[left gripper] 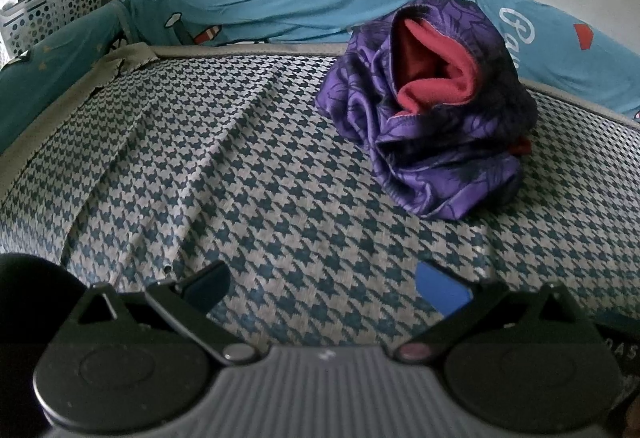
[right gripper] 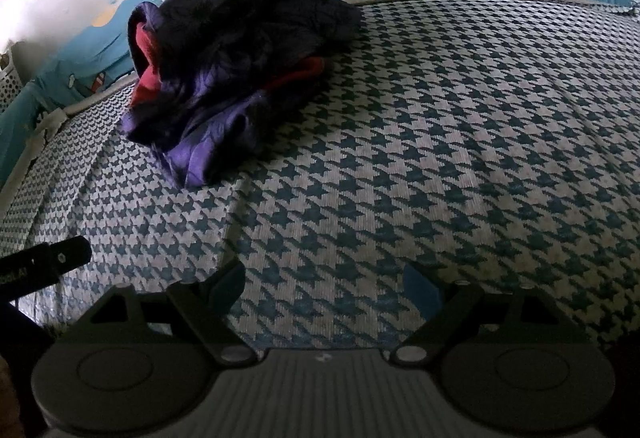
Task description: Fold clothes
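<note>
A crumpled purple floral garment [left gripper: 424, 126] with a red lining lies in a heap on the houndstooth mat [left gripper: 224, 166], toward its far edge. In the right wrist view the same garment [right gripper: 224, 78] sits at the upper left of the mat [right gripper: 440, 142]. My left gripper [left gripper: 324, 286] hovers over bare mat, well short of the heap and to its left, open with nothing between its blue pads. My right gripper [right gripper: 324, 286] is also open and empty, nearer than the heap and to its right. A dark part of the left gripper [right gripper: 48, 258] pokes in at that view's left edge.
A teal cartoon-print padded rail [left gripper: 280, 10] runs along the mat's far and left sides against a white wall. A white perforated basket [left gripper: 52, 14] with bags and scraps stands at the far left corner. The mat has long creases [left gripper: 132, 142] on its left part.
</note>
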Demonstrator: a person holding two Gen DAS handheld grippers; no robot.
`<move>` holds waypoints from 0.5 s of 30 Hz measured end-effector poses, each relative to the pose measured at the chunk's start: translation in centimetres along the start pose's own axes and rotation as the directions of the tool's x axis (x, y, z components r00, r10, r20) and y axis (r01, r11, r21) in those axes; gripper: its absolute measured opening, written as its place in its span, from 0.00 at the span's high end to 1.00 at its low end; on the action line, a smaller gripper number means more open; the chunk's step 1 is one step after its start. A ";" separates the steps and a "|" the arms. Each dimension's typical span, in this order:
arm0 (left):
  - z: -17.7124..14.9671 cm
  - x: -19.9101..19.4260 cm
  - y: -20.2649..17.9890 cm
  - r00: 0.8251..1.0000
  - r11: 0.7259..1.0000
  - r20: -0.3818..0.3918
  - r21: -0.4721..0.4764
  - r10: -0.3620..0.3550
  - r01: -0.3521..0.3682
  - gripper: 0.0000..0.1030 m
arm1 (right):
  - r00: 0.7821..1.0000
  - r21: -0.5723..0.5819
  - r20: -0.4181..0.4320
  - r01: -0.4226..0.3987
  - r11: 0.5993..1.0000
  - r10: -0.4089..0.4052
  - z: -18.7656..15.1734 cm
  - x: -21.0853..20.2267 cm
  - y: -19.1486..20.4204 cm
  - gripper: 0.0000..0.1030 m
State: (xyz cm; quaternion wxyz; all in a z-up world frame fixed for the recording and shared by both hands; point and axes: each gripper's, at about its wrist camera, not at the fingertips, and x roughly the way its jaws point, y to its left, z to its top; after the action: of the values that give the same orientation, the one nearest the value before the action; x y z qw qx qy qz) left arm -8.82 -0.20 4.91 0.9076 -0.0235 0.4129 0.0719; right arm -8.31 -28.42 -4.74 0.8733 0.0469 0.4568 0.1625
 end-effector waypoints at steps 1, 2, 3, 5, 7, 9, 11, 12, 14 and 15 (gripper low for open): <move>0.0 0.0 0.0 1.000 1.000 0.000 0.000 0.000 0.000 0.00 | 1.000 -0.001 0.001 -0.001 1.000 0.001 0.0 0.0 0.0 0.15; 0.0 0.0 0.0 1.000 1.000 0.001 0.001 0.000 0.000 0.00 | 1.000 -0.003 0.002 -0.002 1.000 0.002 0.0 -0.1 0.0 0.15; -0.1 0.0 0.0 1.000 1.000 0.001 0.001 0.001 -0.001 0.00 | 1.000 -0.005 0.003 -0.001 1.000 0.001 -0.1 -0.1 0.1 0.15; -0.2 0.0 0.0 1.000 1.000 -0.002 0.000 0.001 -0.001 0.00 | 1.000 -0.008 0.003 0.000 1.000 0.000 -0.1 -0.1 0.1 0.15; -0.2 0.0 -0.1 1.000 1.000 -0.003 0.001 0.001 -0.001 0.00 | 1.000 -0.008 0.002 0.000 1.000 0.000 -0.1 0.0 0.1 0.15; -0.2 0.0 -0.1 1.000 1.000 0.000 0.001 0.001 -0.001 0.00 | 1.000 -0.008 0.002 0.000 1.000 0.000 -0.1 0.0 0.1 0.15; -0.2 -0.1 -0.1 1.000 1.000 0.002 0.002 0.002 -0.002 0.00 | 1.000 -0.008 0.002 -0.001 1.000 0.001 -0.1 0.0 0.1 0.15; -0.2 -0.1 -0.1 1.000 1.000 0.002 0.002 0.002 -0.002 0.00 | 1.000 -0.009 0.003 -0.001 1.000 0.001 -0.1 0.0 0.1 0.15; -0.2 -0.1 -0.1 1.000 1.000 0.001 0.002 0.003 -0.003 0.00 | 1.000 -0.009 0.002 -0.001 1.000 0.001 -0.2 0.0 0.1 0.15; -0.2 -0.1 -0.1 1.000 1.000 0.001 0.002 0.003 -0.003 0.00 | 1.000 -0.009 0.002 -0.001 1.000 0.001 -0.2 0.0 0.1 0.15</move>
State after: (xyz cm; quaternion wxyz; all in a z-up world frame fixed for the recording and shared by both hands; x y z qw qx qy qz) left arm -9.02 -0.37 4.81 0.9078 -0.0220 0.4126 0.0728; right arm -8.50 -28.32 -4.78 0.8738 0.0432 0.4552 0.1652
